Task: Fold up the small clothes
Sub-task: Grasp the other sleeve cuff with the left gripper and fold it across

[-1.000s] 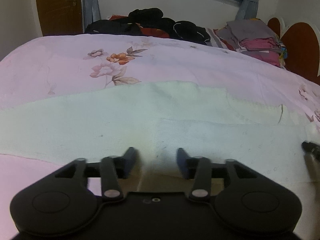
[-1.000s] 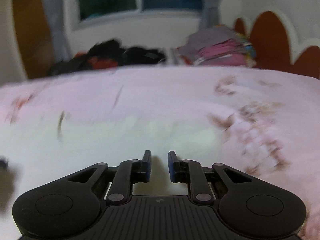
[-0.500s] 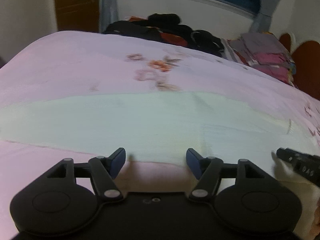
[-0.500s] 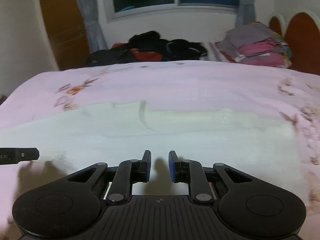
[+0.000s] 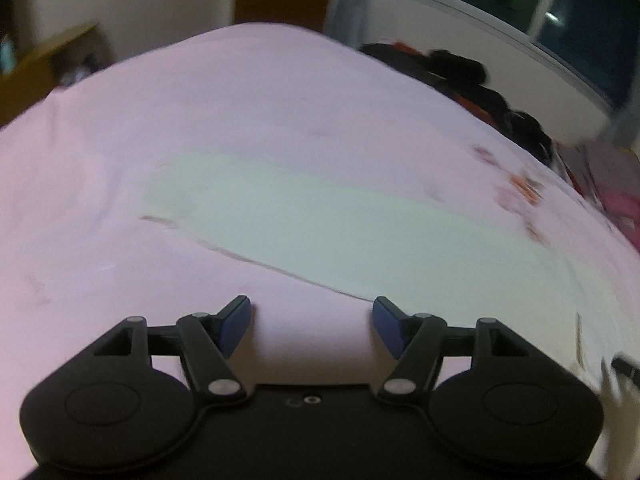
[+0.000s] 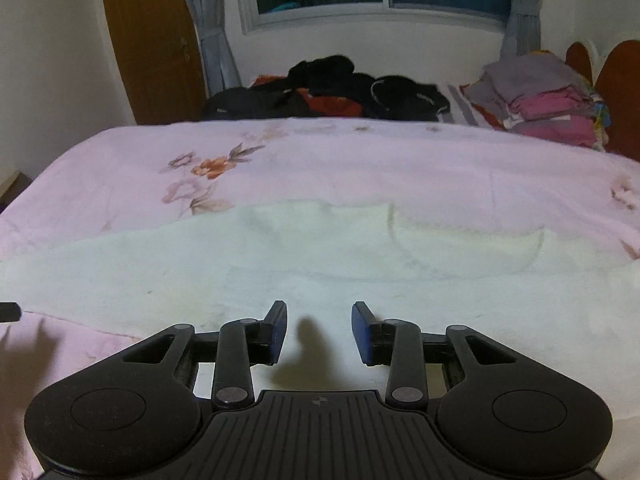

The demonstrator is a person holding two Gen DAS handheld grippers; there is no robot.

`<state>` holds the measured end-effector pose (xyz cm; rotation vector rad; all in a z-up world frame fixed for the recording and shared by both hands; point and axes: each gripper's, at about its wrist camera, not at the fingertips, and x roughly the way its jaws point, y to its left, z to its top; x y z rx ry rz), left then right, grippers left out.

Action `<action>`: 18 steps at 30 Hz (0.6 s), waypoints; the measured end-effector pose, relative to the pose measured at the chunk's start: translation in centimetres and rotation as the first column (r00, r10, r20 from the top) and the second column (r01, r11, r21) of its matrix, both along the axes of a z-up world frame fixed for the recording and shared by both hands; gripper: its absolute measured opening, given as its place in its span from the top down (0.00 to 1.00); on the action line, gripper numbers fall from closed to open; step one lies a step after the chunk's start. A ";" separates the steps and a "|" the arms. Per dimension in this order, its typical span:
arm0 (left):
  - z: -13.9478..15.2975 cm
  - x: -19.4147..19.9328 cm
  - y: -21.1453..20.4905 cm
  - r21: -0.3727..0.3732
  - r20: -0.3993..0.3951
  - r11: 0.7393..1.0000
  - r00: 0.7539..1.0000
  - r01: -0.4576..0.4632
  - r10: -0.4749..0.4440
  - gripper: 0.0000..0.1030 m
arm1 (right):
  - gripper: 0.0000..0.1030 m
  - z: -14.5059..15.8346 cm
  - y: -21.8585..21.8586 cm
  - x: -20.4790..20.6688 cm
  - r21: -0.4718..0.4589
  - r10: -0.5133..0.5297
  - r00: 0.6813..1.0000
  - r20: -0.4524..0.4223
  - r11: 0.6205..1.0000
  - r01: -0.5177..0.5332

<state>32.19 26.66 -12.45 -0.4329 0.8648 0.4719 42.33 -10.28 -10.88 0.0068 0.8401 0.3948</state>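
Note:
A pale white knit garment (image 6: 320, 256) lies spread flat across the pink bed. In the left wrist view it (image 5: 340, 224) stretches from the middle to the right, blurred. My left gripper (image 5: 311, 320) is wide open and empty, over the pink sheet just short of the garment's near edge. My right gripper (image 6: 319, 326) is open and empty, low over the garment's near part. The tip of the left gripper (image 6: 10, 312) shows at the left edge of the right wrist view.
The pink floral bedspread (image 6: 360, 156) covers the bed. A heap of dark clothes (image 6: 328, 88) and a stack of folded grey and pink clothes (image 6: 544, 100) lie at the far side. A red-brown headboard (image 6: 620, 92) stands at the right, a wooden door (image 6: 148, 40) at the left.
My left gripper has swung left toward the garment's left end and opened wider. My right gripper has opened wider and moved in closer over the garment.

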 end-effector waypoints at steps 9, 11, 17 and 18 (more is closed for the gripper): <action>-1.6 0.4 5.1 -0.131 0.082 0.986 0.990 -0.105 0.117 0.42 | 0.65 -1.1 2.0 -0.3 -0.017 0.011 1.000 -0.024 1.000 -0.011; -2.0 0.9 6.1 -0.159 0.115 0.977 0.981 -0.139 0.158 0.48 | 0.65 -1.2 2.2 -0.2 -0.017 0.008 1.000 -0.022 1.000 -0.008; -2.9 2.2 7.3 -0.175 0.169 0.959 0.952 -0.225 0.254 0.83 | 0.65 -1.2 1.8 -0.4 -0.013 -0.010 1.000 -0.002 1.000 0.010; -2.9 2.3 7.4 -0.173 0.170 0.956 0.949 -0.238 0.267 0.86 | 0.65 -1.5 2.0 -0.4 -0.020 -0.009 1.000 -0.007 1.000 0.009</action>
